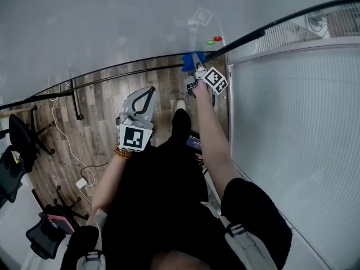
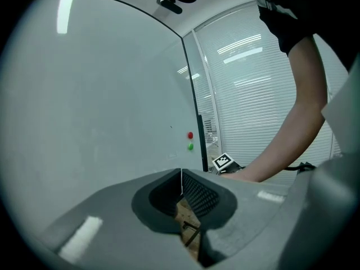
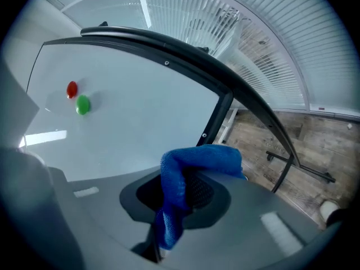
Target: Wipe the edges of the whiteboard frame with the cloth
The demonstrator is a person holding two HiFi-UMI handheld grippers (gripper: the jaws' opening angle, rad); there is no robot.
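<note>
Broadly, the wipe looks set up but not clearly under way. At the far left of the head view, office chairs stand on the wood floor, well apart from the work. The left gripper hangs low in front of the person's body, away from the whiteboard. Its own view shows its jaws pressed together with nothing between them, so it takes no part at this point. Further right, the right gripper is stretched out on a straight arm toward the board's lower corner, its jaws clamped on a bunched blue cloth that sticks out past the tips. The cloth sits just beside the black frame, where the bottom edge meets the side edge. Whether it presses on the frame or only hovers there cannot be told. A red magnet and a green magnet cling to the board near that corner, and a wall of white blinds fills the right side. The step in hand seems to be bringing the cloth onto the frame at the corner. The next move probably calls for pressing the cloth firmly against the black strip and dragging it along one edge, keeping the hard jaw tips off the board.
</note>
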